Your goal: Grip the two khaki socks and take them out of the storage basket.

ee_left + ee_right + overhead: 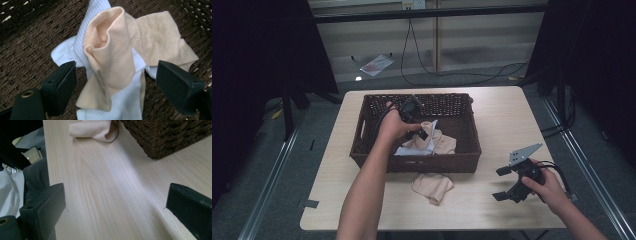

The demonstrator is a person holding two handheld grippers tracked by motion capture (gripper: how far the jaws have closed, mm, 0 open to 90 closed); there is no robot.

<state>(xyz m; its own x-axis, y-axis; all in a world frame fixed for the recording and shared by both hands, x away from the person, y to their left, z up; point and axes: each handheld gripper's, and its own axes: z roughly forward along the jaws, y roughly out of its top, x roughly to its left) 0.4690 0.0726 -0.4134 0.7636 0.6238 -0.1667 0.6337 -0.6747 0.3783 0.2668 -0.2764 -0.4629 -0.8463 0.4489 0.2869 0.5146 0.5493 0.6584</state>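
While I reach my left arm over the near wall of the brown wicker basket (362,131), my left gripper (420,131) hangs inside it, jaws spread wide and closed on nothing. Between those jaws, seen along the left gripper view, lies a small heap of cloth on the woven basket floor: a peach sock (112,57) folded into an open tube on top, a second peach piece (160,37) spread flat behind it to the right, and a white ribbed sock (96,10) underneath, poking out above, at the left and below. The tube sits roughly midway between my two jaws, touching neither as far as I can tell. The basket walls stand around the heap on all sides.

My right gripper (506,183) hovers low over the bare desk (507,115) near its front right corner, well apart from the basket, with its jaws also wide and holding nothing. Ahead of it in the right gripper view are a corner of the basket (165,137) and one more peach sock (95,130), which lies on the desk just in front of the basket's near wall; I cannot tell whether it touches the wall.

Counting: one basket, three peach pieces, one white sock. Beyond the desk, black cables (422,65) trail across the floor.
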